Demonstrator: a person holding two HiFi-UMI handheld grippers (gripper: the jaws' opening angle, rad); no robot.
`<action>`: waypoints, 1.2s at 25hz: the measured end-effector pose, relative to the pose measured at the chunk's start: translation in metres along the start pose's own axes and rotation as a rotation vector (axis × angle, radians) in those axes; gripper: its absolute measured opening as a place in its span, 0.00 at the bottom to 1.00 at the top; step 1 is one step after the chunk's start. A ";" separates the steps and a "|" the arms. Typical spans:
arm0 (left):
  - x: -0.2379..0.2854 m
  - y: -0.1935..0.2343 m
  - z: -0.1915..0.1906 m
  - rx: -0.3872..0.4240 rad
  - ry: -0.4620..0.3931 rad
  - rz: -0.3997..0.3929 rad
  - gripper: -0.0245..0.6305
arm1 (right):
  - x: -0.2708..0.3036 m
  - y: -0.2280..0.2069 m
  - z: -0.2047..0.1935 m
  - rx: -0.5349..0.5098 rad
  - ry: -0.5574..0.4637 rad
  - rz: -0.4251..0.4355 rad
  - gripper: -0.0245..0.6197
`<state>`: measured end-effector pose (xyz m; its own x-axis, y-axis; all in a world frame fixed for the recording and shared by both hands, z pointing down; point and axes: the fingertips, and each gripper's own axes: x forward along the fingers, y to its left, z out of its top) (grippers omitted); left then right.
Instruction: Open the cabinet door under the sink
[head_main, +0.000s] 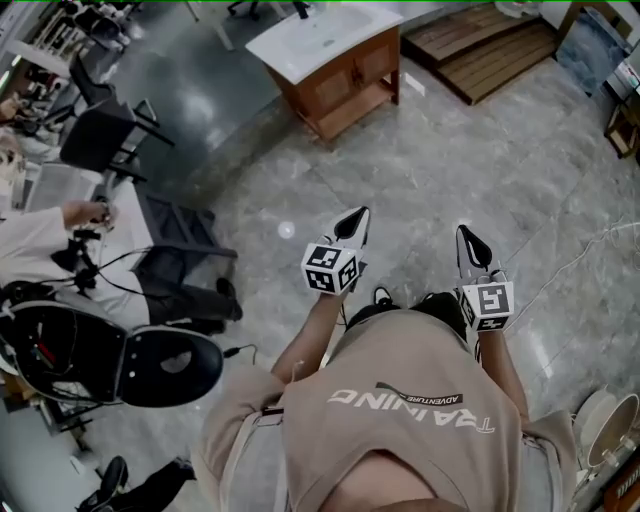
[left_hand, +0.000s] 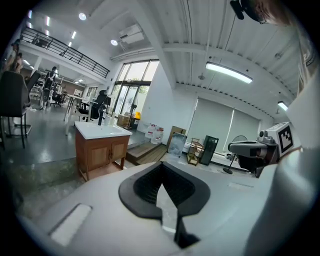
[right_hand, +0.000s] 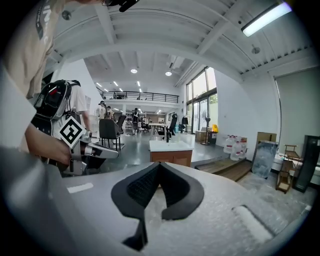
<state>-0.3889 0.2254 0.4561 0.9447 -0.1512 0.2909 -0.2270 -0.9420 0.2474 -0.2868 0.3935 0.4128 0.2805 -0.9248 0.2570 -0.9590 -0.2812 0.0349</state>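
Note:
The sink cabinet (head_main: 340, 75) is a wooden unit with a white basin top, standing far ahead on the grey floor. Its two doors (left_hand: 101, 153) look closed. The cabinet (right_hand: 172, 155) also shows straight ahead in the right gripper view. Both grippers are held in front of the person's chest, well short of the cabinet. My left gripper (head_main: 361, 213) is shut with nothing in it, its jaws meeting at the tips (left_hand: 162, 164). My right gripper (head_main: 464, 232) is likewise shut and empty (right_hand: 159, 164).
A low wooden platform (head_main: 487, 47) lies right of the cabinet. Black office chairs (head_main: 103, 135) and a seated person (head_main: 35, 245) are at the left, by a desk. Water jugs (right_hand: 234, 145) stand near the windows. A thin cable (head_main: 585, 255) crosses the floor at right.

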 end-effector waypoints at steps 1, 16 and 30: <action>0.001 0.003 -0.002 -0.008 0.004 -0.001 0.06 | 0.002 0.001 -0.002 -0.002 0.012 0.002 0.04; 0.068 0.043 0.024 0.017 0.038 0.087 0.06 | 0.095 -0.053 0.003 0.025 0.004 0.101 0.04; 0.199 0.019 0.074 0.081 0.046 0.093 0.06 | 0.169 -0.176 0.007 -0.052 -0.015 0.164 0.04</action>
<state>-0.1875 0.1555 0.4503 0.9082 -0.2268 0.3519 -0.2915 -0.9459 0.1428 -0.0705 0.2845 0.4439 0.1206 -0.9611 0.2486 -0.9926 -0.1132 0.0436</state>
